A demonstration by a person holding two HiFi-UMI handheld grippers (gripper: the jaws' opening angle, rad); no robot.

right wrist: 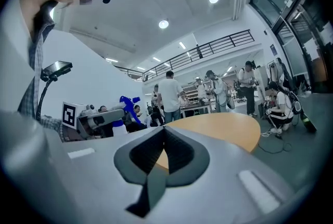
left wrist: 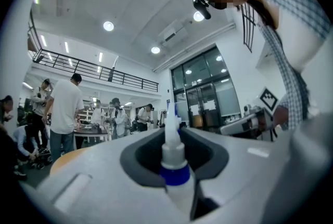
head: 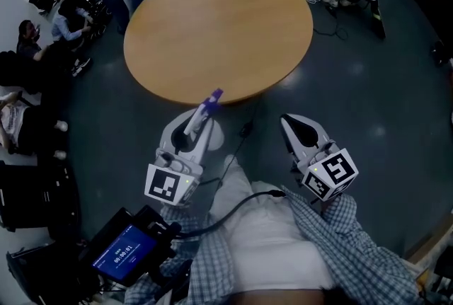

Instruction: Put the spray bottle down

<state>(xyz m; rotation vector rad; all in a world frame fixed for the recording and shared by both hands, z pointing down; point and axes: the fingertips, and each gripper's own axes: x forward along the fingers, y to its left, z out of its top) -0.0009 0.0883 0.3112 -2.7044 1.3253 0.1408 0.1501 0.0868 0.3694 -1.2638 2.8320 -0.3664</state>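
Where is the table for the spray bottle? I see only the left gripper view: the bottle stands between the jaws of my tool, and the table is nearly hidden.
Observer: In the head view a round wooden table lies ahead of both tools; the spray bottle in the left tool points toward its near edge.
Operator: Does the right tool hold something?
Observer: No. The right gripper view shows the right tool with jaws together and nothing between them.
Operator: Is the bottle already over the tabletop?
Observer: In the head view only its tip overlaps the edge; its height I cannot tell.
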